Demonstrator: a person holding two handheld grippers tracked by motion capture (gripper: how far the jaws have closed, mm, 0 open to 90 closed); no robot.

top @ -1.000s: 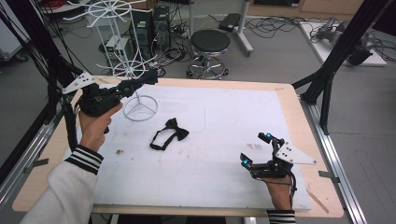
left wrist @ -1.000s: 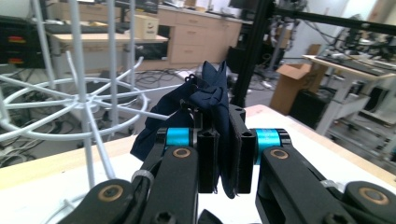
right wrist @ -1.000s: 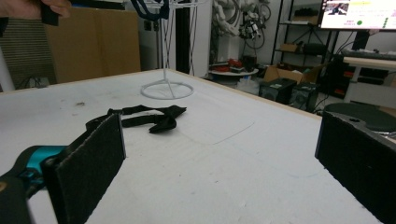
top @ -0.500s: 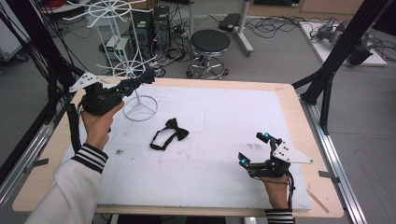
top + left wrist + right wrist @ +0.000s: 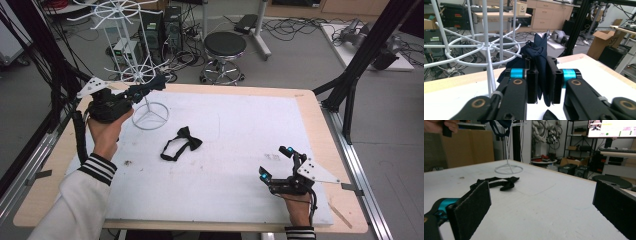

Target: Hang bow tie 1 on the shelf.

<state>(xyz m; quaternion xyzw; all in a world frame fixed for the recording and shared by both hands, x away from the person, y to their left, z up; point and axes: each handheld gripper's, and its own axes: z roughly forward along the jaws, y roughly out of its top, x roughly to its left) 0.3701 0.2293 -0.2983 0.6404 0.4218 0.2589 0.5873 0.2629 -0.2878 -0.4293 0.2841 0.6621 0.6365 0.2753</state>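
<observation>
Our left gripper [image 5: 541, 82] pinches a navy cloth [image 5: 539, 50] beside the white rack [image 5: 145, 75] at ten o'clock. Our right gripper [image 5: 276, 165], fingers wide, rests at five o'clock. A bow tie [image 5: 181, 143] lies mid-surface [image 5: 240, 125].

Even indoor light, soft, slightly blurry.

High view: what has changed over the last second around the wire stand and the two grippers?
Little. The left gripper, shut on a dark navy cloth bow tie, edged slightly nearer the white wire stand. The right gripper stayed open and low, and the black bow tie on the white mat did not move.
</observation>
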